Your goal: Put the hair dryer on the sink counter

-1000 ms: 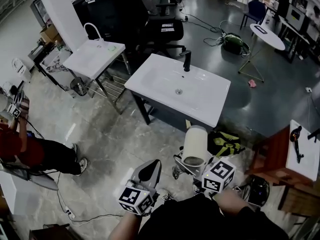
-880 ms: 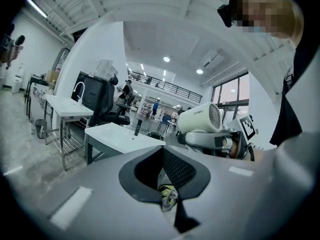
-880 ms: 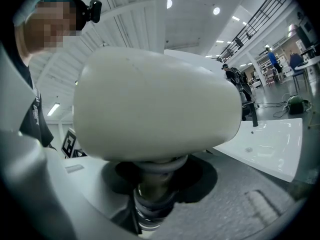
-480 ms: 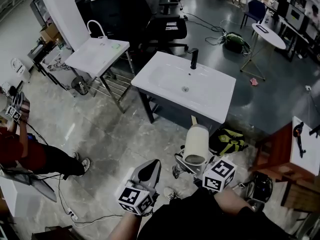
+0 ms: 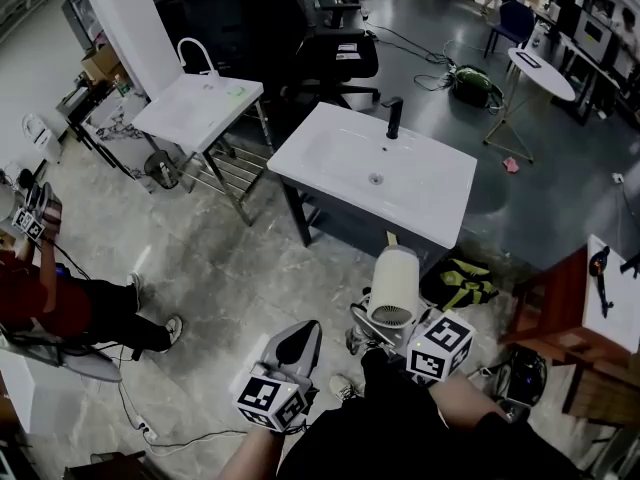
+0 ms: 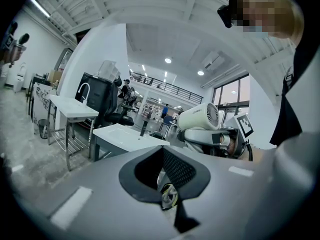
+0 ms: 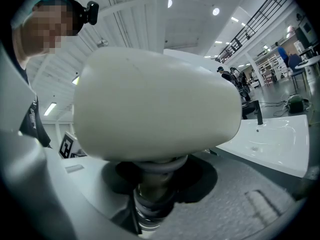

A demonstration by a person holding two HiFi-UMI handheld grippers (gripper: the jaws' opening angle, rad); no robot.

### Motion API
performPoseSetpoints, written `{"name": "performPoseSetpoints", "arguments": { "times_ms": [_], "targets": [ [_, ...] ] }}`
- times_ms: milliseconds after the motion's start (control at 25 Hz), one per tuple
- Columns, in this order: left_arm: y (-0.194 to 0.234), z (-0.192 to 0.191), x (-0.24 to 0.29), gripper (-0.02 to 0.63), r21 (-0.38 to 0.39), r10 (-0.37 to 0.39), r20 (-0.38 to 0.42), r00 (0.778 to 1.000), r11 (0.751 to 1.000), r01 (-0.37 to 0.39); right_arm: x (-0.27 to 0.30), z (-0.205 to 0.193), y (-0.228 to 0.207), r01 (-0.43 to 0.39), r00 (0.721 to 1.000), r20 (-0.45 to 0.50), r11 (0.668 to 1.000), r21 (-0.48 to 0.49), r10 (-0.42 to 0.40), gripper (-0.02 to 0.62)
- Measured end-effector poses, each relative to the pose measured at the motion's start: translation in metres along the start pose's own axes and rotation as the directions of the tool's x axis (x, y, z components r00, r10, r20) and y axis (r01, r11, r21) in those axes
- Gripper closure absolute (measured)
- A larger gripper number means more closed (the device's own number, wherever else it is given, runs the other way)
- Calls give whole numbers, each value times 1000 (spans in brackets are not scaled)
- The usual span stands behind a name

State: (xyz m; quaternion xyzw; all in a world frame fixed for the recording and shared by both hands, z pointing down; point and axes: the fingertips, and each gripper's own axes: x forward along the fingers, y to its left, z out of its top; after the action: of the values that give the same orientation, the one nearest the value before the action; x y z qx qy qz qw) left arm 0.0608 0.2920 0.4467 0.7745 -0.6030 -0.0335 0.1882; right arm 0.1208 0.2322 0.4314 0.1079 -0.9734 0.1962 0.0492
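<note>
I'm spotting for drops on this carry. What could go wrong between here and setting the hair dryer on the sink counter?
The right gripper clamps only the handle of the hair dryer, its bulky body above, so it might tip or slip. The sink counter is mostly basin, with a faucet; the dryer could slide in. A bag lies on the floor near the route.

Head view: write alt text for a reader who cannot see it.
Seen from above, the right gripper holds a cream hair dryer by its handle, short of a white sink counter with a black tap. The left gripper is shut and empty beside it.
</note>
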Motion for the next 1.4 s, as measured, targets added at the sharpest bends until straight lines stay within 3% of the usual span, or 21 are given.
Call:
{"name": "performPoseSetpoints", "arguments": {
  "times_ms": [480,1400],
  "targets": [
    [33,22,48,603,0,32,0,999,999,-32,34,27,-57,-12,1000,-8,1000,13,12,436],
    [82,65,233,603,-4,-12,-47,999,1000,12,78,90,-232,39,999,-22,998,44,-39,436]
  ]
}}
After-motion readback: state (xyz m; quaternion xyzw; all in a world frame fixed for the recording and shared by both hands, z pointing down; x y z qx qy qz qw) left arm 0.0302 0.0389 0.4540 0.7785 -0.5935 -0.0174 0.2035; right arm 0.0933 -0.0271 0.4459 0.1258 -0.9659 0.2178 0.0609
